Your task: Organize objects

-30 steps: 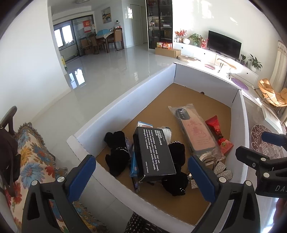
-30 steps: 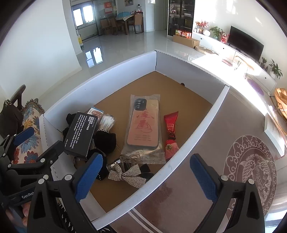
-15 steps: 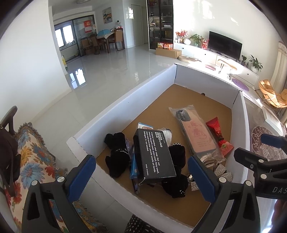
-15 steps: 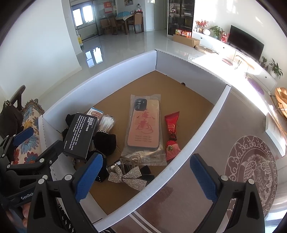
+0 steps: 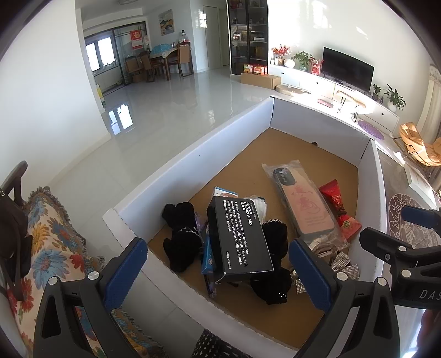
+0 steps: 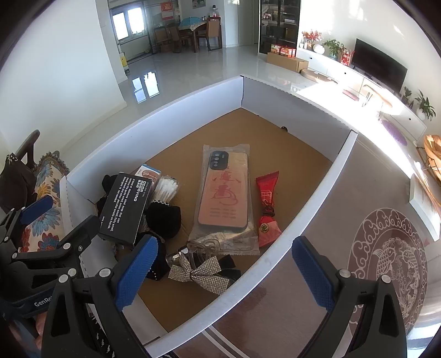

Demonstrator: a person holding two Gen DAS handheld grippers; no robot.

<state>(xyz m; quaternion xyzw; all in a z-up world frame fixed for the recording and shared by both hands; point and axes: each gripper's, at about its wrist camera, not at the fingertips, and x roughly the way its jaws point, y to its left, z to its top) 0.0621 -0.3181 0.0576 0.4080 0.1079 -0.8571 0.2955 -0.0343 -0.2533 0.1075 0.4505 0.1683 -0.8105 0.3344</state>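
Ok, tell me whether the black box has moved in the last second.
No. The black box lies as before beside the phone case, same gap to the left tray wall; only the camera drifted slightly.

A black television (image 5: 347, 66) stands on a long white cabinet (image 5: 330, 88) by the far wall, with potted plants (image 5: 394, 97) just beside it. A dining table (image 6: 193, 26) with chairs sits far back near the windows (image 5: 97, 53). A floral blanket (image 5: 52, 247) lies at the left, a round patterned rug (image 6: 391, 264) at the right.
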